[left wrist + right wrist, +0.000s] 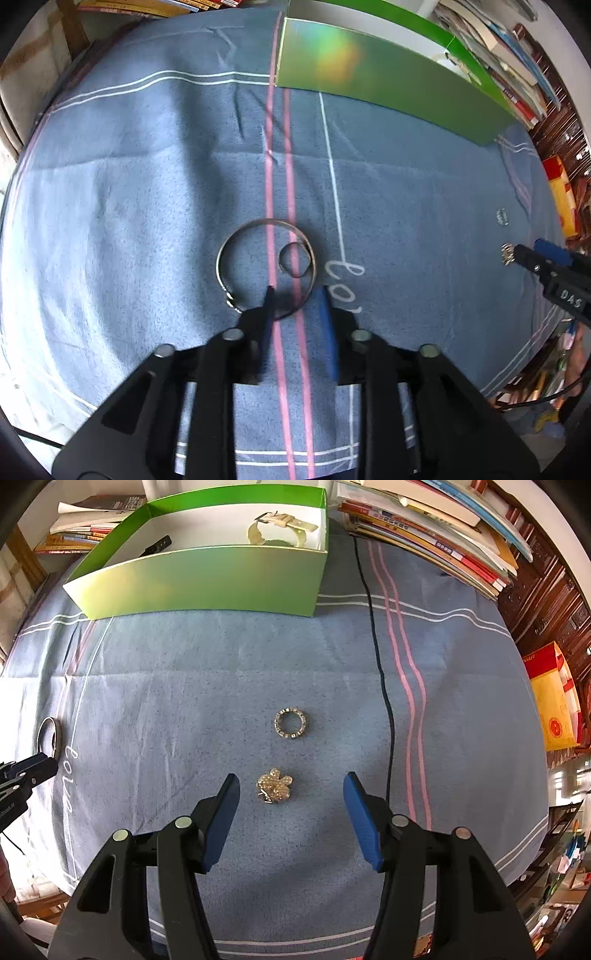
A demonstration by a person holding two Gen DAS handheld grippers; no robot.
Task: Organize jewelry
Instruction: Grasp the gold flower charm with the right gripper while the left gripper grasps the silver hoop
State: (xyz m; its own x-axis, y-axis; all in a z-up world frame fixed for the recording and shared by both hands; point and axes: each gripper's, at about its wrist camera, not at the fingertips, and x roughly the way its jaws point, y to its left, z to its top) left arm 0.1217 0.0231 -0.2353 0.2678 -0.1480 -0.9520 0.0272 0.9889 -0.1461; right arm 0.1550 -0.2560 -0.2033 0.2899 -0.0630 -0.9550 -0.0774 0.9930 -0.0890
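In the left wrist view a silver bangle (221, 264) lies flat on the blue cloth (129, 221) with a small ring (294, 260) inside it. My left gripper (297, 293) is open, its fingertips straddling the bangle's near rim. In the right wrist view a pearl flower brooch (274, 785) lies between the fingertips of my open right gripper (290, 782). A jewelled ring (290, 723) lies just beyond it. The green box (207, 579) stands at the back and holds a watch (284, 530). The bangle also shows at the far left (48, 734).
Stacks of books (443, 528) lie behind and to the right of the box. A black cable (380, 672) runs across the cloth right of the jewellery. A red and yellow carton (554, 698) stands off the table's right edge. The box also shows in the left wrist view (388, 85).
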